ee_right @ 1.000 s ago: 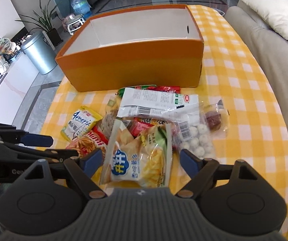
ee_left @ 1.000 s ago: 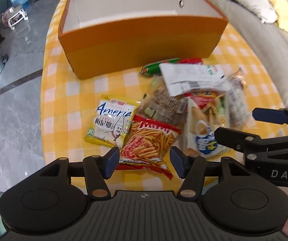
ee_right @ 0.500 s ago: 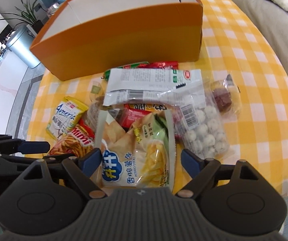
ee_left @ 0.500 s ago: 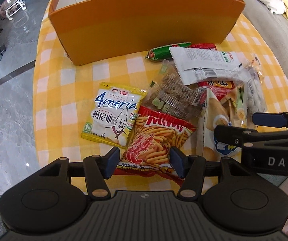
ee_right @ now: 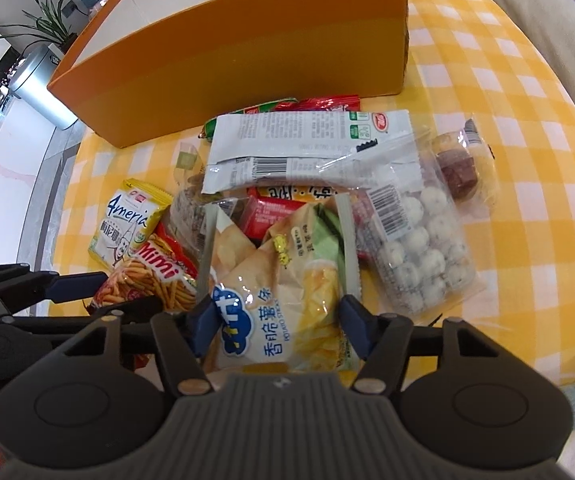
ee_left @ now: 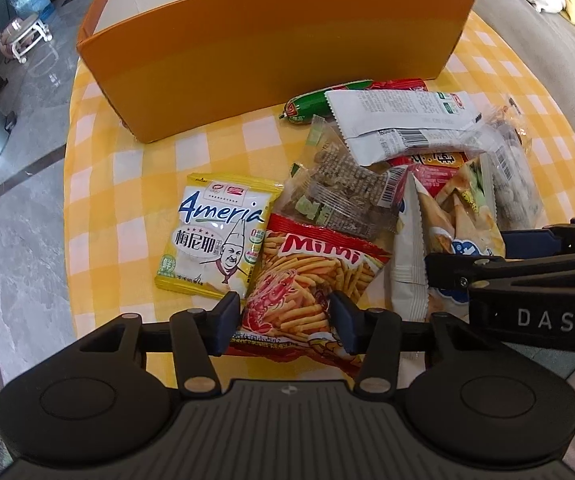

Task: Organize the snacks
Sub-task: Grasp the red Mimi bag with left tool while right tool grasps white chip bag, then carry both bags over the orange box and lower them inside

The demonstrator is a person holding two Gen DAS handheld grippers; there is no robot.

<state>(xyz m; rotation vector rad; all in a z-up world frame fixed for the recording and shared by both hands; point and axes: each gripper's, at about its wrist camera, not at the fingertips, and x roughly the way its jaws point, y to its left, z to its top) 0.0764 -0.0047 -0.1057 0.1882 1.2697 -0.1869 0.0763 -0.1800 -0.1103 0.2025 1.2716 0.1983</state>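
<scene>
Yellow-and-white checked tablecloth [ee_left: 99, 184] covers the table. Big orange box [ee_left: 271, 60], open top, pale inside, sits at the far side. A grey sofa [ee_right: 559, 32] runs along the right edge.

Snack pile lies on the cloth just in front of the box. White flat packet [ee_right: 307, 140] with barcode lies on top of the heap, near the box. Clear bag of white balls [ee_right: 419, 248] sits on the right side of the pile, a small wrapped brown cake [ee_right: 459, 168] just beyond it. Potato-stick bag [ee_right: 283, 292], pale with blue lettering, lies nearest the right gripper [ee_right: 277, 328]; its fingers are spread, one on each side of the bag's near end, and I cannot tell whether they touch it. Red Mimi bag [ee_left: 311, 280] lies to the left of that, overlapping the yellow Ameria packet [ee_left: 215, 236]. Left gripper [ee_left: 283, 322] has its fingers spread either side of the Mimi bag's lower end, contact unclear. Clear bag of dark pieces [ee_left: 343, 192] lies above the Mimi bag. Green sausage stick [ee_left: 315, 104] pokes out beside the box wall, a red packet [ee_right: 279, 208] is half buried mid-pile.
</scene>
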